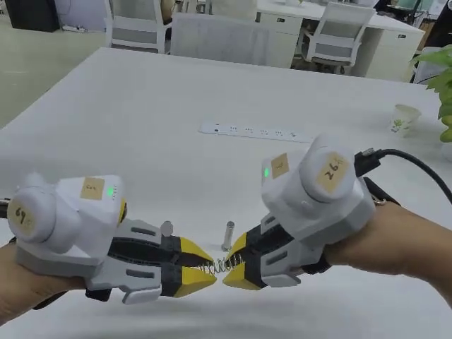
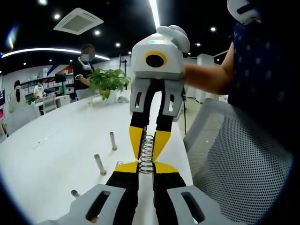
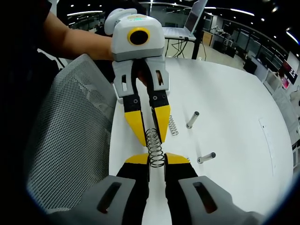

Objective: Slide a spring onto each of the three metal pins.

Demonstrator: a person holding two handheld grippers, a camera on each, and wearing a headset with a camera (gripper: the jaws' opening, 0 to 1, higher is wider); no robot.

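Left hand-held gripper (image 1: 210, 270): white body, black jaws with yellow tips, held low over the white desk (image 1: 141, 120). The jaws are drawn narrow and pinch one end of a thin coiled steel spring (image 1: 221, 265).

In the left gripper view, three short grey metal pins stand upright on the desk to the left of its jaws. The near pin (image 2: 75, 193) is low beside the jaw base. The middle pin (image 2: 99, 164) is level with the yellow tips, and the far pin (image 2: 113, 140) is beyond them. The middle and far pins show smooth shafts.

The held spring runs straight across between the two sets of tips, clear of the desk and apart from the pins.

A second loose steel spring (image 3: 173, 125) lies flat on the desk just beside the left hand-held gripper's tips, between them and the pins.

Right hand-held gripper (image 1: 229, 271): same build, tips facing the left one's. Its jaws are also narrow and clamp the spring's other end.

Well beyond both hand-held grippers lies a long white power strip (image 1: 254, 131). Farther out to the right of the right hand-held gripper stand a white paper cup (image 1: 404, 119) and a green leafy plant (image 1: 439, 85). A grey mesh chair back (image 3: 70, 140) is close behind the left hand-held gripper.
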